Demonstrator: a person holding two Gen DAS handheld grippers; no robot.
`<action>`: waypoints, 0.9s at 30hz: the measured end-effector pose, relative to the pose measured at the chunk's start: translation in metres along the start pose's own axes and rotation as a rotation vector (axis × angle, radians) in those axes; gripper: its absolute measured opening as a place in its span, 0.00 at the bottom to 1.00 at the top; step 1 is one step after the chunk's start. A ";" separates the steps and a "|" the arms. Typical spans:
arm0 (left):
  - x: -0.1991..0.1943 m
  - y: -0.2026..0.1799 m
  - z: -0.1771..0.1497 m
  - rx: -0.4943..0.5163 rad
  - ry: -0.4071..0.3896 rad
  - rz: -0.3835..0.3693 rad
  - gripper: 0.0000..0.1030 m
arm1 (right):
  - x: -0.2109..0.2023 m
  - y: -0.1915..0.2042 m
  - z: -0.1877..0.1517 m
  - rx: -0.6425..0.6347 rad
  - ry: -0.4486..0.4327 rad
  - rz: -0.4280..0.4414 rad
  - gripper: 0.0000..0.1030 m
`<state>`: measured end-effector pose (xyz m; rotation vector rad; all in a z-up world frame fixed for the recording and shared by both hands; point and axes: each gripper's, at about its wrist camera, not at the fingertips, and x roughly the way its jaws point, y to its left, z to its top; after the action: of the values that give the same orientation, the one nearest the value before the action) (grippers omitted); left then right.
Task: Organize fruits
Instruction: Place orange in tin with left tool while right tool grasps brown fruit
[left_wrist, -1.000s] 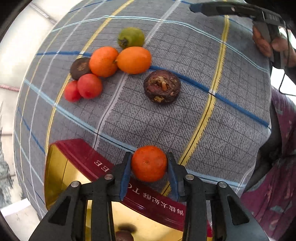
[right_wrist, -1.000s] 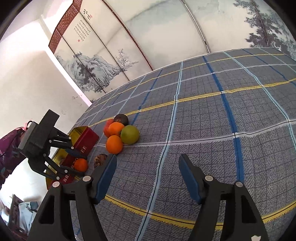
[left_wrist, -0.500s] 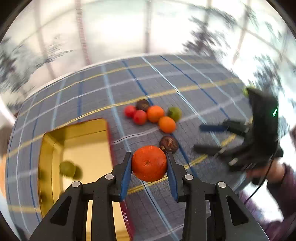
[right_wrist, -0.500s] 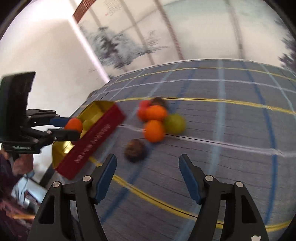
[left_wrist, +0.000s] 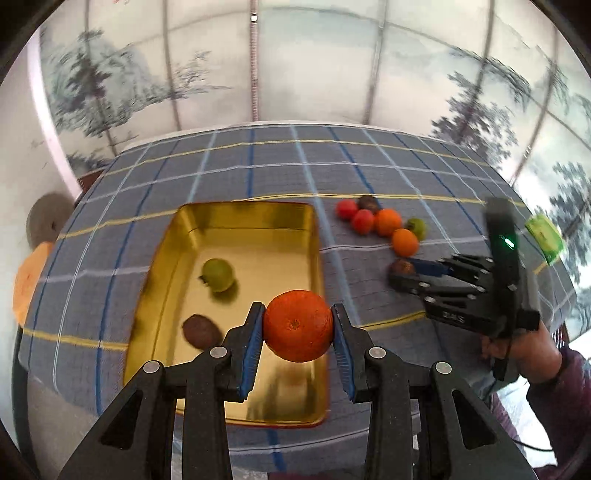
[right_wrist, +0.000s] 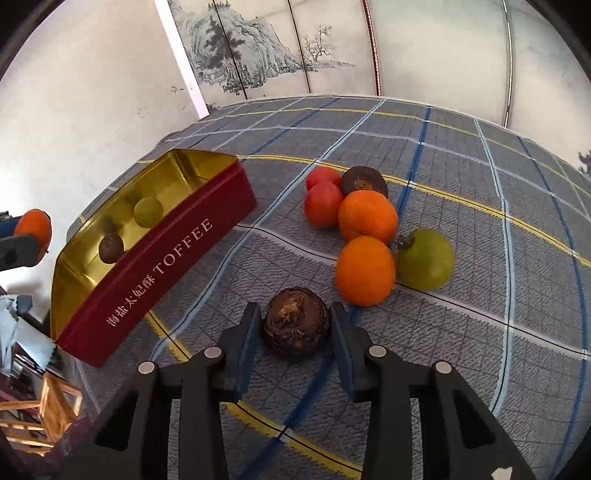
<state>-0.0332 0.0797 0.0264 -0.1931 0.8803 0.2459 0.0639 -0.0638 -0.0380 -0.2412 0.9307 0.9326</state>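
- My left tongs (left_wrist: 298, 325) clamp an orange (left_wrist: 298, 325) over the gold tin (left_wrist: 280, 206); the tin's near rim hides behind them.
- My right tongs (right_wrist: 295, 326) are closing around a dark brown fruit (right_wrist: 295, 326) on the cloth (right_wrist: 461, 166); its kind is unclear.
- The tin's red side reads "TOFFEE" after Chinese characters.
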 end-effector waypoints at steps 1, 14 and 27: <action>0.001 0.005 -0.001 -0.010 0.002 0.007 0.36 | -0.002 0.002 -0.002 -0.014 -0.008 -0.012 0.33; 0.037 0.031 -0.009 -0.036 0.041 0.041 0.36 | -0.078 -0.108 -0.037 0.243 -0.154 -0.281 0.33; 0.065 0.030 0.000 -0.013 0.045 0.115 0.36 | -0.075 -0.127 -0.041 0.306 -0.135 -0.279 0.34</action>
<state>-0.0028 0.1171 -0.0262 -0.1607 0.9363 0.3554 0.1198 -0.2066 -0.0296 -0.0440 0.8756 0.5347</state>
